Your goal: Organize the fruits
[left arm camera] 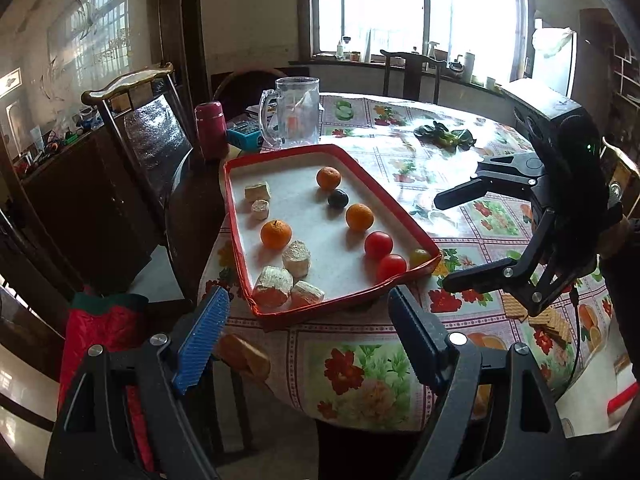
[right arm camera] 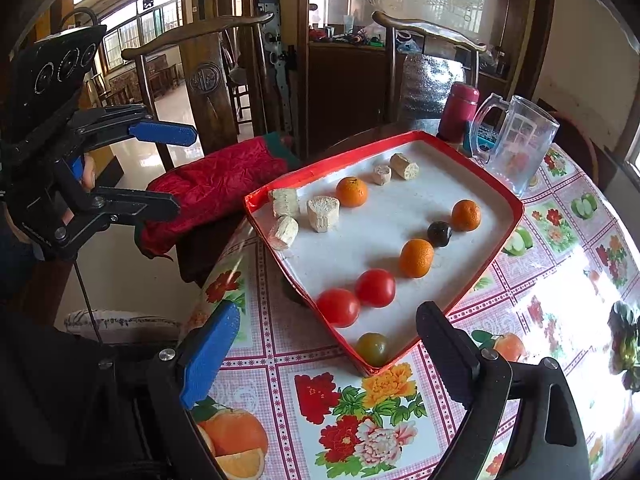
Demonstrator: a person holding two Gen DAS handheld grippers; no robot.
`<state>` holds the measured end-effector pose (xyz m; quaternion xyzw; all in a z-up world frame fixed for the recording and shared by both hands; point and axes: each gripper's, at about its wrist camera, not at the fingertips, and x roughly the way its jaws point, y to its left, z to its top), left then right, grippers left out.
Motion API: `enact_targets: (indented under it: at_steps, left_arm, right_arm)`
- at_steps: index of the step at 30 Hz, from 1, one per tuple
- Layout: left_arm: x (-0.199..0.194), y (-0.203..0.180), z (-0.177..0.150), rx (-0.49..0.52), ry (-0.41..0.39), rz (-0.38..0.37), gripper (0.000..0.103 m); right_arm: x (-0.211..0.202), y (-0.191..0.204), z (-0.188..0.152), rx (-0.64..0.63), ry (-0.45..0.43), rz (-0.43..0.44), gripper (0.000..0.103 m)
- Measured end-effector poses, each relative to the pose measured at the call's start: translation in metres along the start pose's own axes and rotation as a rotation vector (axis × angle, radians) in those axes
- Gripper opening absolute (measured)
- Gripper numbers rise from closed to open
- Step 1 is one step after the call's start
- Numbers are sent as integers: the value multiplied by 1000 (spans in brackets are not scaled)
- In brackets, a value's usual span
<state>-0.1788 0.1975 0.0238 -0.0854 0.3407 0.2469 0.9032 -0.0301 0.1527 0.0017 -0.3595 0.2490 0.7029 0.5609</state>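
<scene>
A red-rimmed tray (left arm camera: 304, 204) (right arm camera: 380, 232) lies on the floral tablecloth. It holds three oranges (left arm camera: 276, 234) (right arm camera: 417, 258), two red tomatoes (left arm camera: 378, 244) (right arm camera: 338, 307), a greenish tomato (left arm camera: 419, 257) (right arm camera: 373, 349), a dark plum (left arm camera: 337, 199) (right arm camera: 439, 233) and several pale cake pieces (left arm camera: 272, 292) (right arm camera: 323, 208). My left gripper (left arm camera: 312, 336) (right arm camera: 187, 169) hovers open off the tray's near-left corner, nothing between its fingers. My right gripper (left arm camera: 440, 242) (right arm camera: 330, 354) stands open by the corner with the greenish tomato, also empty.
A clear plastic jug (left arm camera: 296, 112) (right arm camera: 516, 144) and a maroon flask (left arm camera: 210, 130) (right arm camera: 458, 108) stand behind the tray. Leafy greens (left arm camera: 444, 134) and wafers (left arm camera: 556, 322) lie on the table. Wooden chairs ring it; one holds a red cushion (right arm camera: 216, 184).
</scene>
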Motion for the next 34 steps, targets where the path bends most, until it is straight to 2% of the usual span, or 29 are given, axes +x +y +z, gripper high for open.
enact_targets:
  at_steps: [8, 12, 34]
  left_arm:
    - [-1, 1, -1, -13, -12, 12, 82]
    - [3, 0, -2, -12, -7, 51, 85]
    - [7, -8, 2, -1, -5, 51, 85]
  right_arm:
    - [2, 8, 0, -30, -6, -6, 91]
    - [5, 9, 1, -35, -5, -9, 91]
    - [8, 4, -4, 12, -14, 1, 91]
